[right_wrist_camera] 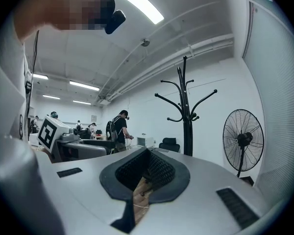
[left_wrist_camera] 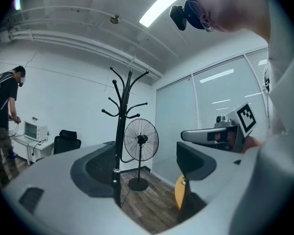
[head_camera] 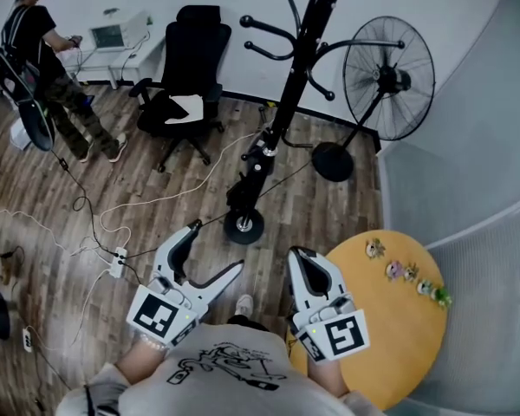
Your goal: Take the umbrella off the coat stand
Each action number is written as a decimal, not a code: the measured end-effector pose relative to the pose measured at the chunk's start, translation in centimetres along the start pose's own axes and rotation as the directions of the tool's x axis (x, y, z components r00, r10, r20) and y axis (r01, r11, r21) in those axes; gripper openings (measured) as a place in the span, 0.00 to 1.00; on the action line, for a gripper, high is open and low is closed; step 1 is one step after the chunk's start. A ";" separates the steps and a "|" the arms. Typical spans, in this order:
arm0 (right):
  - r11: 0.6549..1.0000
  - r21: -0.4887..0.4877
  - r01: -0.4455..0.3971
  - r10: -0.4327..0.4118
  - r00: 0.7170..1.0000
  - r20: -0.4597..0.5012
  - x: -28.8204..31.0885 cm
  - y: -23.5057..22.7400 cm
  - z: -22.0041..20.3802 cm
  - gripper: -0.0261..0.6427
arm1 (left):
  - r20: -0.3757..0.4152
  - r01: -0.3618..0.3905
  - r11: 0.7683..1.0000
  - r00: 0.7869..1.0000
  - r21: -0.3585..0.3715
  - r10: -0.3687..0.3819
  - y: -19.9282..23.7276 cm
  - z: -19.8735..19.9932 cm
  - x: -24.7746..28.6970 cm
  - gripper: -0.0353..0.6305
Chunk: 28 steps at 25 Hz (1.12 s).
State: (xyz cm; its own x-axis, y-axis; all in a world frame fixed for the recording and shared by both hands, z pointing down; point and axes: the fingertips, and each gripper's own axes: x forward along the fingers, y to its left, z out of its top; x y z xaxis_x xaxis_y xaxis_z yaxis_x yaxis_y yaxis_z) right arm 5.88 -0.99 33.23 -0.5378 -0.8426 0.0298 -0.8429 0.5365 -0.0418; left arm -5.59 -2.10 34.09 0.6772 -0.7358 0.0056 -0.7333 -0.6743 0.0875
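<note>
I have the left tongs (head_camera: 217,246) spread wide with nothing between them. The right tongs (head_camera: 300,256) are pressed together and empty. Both point level toward the far coat stand (head_camera: 300,50). The folded black umbrella (head_camera: 253,170) sits low against the stand's pole, reaching down near the base, well apart from both tongs. A fan (head_camera: 388,74) stands to its right.

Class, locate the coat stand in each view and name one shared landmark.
Head view: coat stand top centre, seen from above.
Left gripper view: coat stand left of centre.
Right gripper view: coat stand right of centre.
Shared landmark: the standing fan, to its right in all three.
</note>
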 end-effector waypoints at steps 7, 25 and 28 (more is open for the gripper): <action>1.000 0.005 -0.013 0.013 1.000 -0.002 1.1 -4.5 0.0 0.06 | -0.002 -0.007 1.000 1.000 0.006 0.007 -0.1 0.0 4.6 0.64; 0.998 0.013 -0.055 0.055 0.998 0.007 1.1 -12.0 0.3 0.06 | -0.033 -0.023 1.000 0.999 0.018 0.024 -2.8 -0.6 12.0 0.63; 0.998 0.016 -0.059 0.059 0.998 0.007 1.6 -12.3 0.2 0.06 | -0.033 -0.029 0.999 0.999 0.015 0.030 -2.4 -0.7 12.3 0.63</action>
State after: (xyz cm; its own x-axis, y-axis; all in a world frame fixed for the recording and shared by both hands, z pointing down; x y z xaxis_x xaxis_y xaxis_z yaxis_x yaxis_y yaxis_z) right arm 15.34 -8.94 33.59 -0.5861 -0.8100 0.0202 -0.8094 0.5842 -0.0597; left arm 4.57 -9.46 34.60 0.6568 -0.7529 0.0414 -0.7535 -0.6534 0.0726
